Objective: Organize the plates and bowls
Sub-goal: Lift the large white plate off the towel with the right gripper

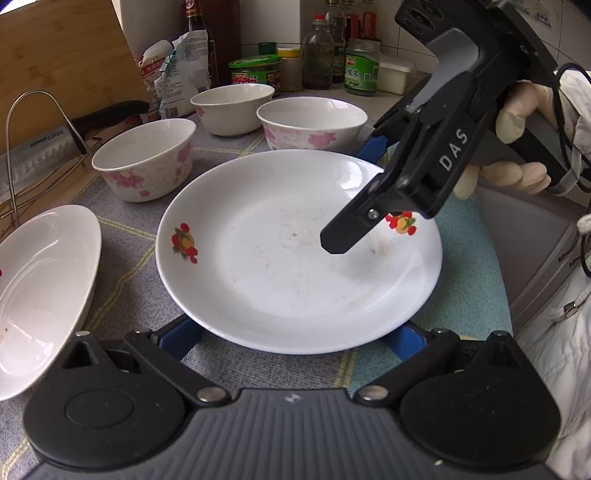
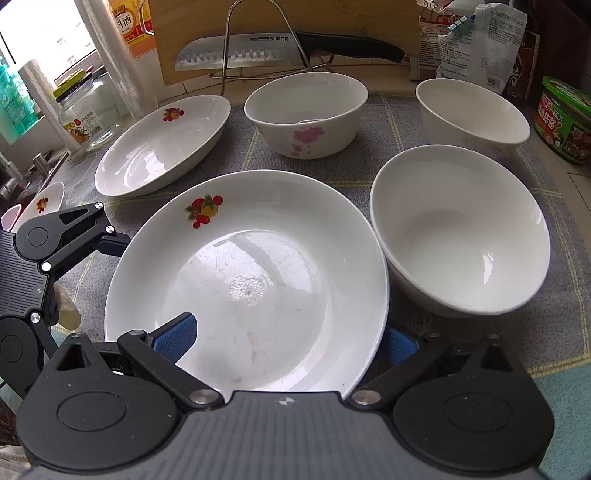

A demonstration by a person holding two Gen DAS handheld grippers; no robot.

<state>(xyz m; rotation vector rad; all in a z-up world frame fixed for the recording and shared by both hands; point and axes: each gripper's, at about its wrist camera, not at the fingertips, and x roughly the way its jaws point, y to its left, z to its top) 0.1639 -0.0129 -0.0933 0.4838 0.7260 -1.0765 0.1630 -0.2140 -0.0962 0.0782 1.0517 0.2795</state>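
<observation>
A white plate with fruit prints (image 1: 280,266) lies on the grey mat in front of my left gripper (image 1: 295,338), whose blue fingers (image 1: 181,338) are spread wide under the plate's near rim. In the right wrist view the same plate (image 2: 258,280) sits between my right gripper's (image 2: 291,339) open fingers: one blue pad (image 2: 173,338) over the inside, the other (image 2: 399,343) outside the rim. The right gripper also shows in the left wrist view (image 1: 354,199). A second plate (image 2: 162,144) lies at the far left. Three flower-print bowls (image 2: 306,114) (image 2: 458,229) (image 2: 472,114) stand behind.
A knife (image 2: 280,50) rests on a wire rack against a wooden board (image 2: 258,22) at the back. Jars and bottles (image 1: 325,55) and a green tin (image 2: 565,118) line the wall. A glass jar (image 2: 88,110) and the sink edge with another small plate (image 2: 42,203) are at left.
</observation>
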